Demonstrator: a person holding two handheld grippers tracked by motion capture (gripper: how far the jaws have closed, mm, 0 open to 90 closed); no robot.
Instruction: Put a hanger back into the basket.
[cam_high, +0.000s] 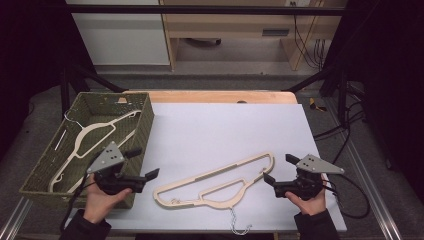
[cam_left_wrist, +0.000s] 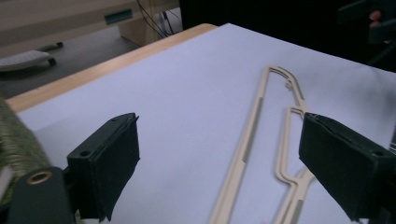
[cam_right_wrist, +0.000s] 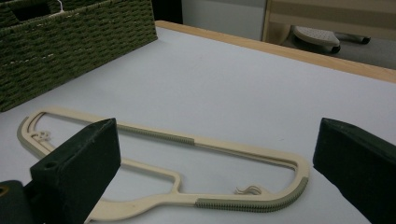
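On the white surface (cam_high: 225, 125), a cream hanger (cam_high: 215, 181) lies flat between your two hand-held grippers, near the green basket (cam_high: 145, 122). Your left hand-held gripper (cam_high: 144, 165) and right hand-held gripper (cam_high: 279, 170) both gape wide, holding nothing.

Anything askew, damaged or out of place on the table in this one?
Nothing looks damaged or spilled. One cream hanger lies flat and diagonal on the white mat, its metal hook at the near edge. Another hanger lies in the green basket. Both grippers, left and right, are open.
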